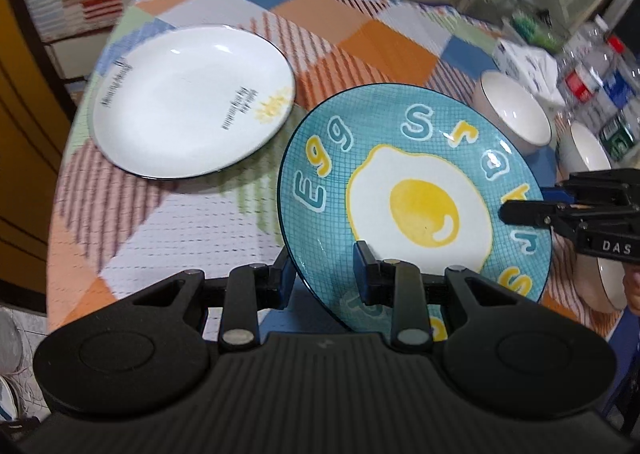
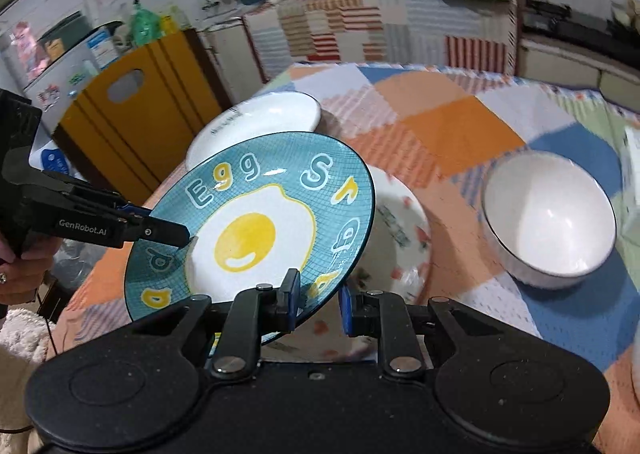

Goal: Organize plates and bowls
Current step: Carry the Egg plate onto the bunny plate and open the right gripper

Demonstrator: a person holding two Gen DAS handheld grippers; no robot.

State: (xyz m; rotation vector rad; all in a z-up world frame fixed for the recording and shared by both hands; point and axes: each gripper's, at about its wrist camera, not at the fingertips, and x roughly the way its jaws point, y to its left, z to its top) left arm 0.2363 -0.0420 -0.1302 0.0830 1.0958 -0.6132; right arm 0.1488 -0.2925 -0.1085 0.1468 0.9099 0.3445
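Observation:
Both grippers hold a blue plate (image 1: 420,193) printed with a fried egg, tilted in the air above the table. My left gripper (image 1: 323,276) is shut on its near rim, one finger over the face and one under. In the left wrist view my right gripper (image 1: 532,201) pinches the plate's right rim. The right wrist view shows the same blue plate (image 2: 248,234) with my right gripper (image 2: 318,302) shut on its near edge and my left gripper (image 2: 160,221) clamped on its left edge. A white plate (image 1: 192,101) lies flat at the far left of the table.
The white plate (image 2: 260,121) sits behind the lifted plate, and a floral dish (image 2: 400,238) lies under it. White bowls (image 1: 516,113) (image 2: 548,217) stand to the right. Bottles (image 1: 600,81) crowd the table's right edge. A patchwork cloth (image 1: 360,33) covers the round table.

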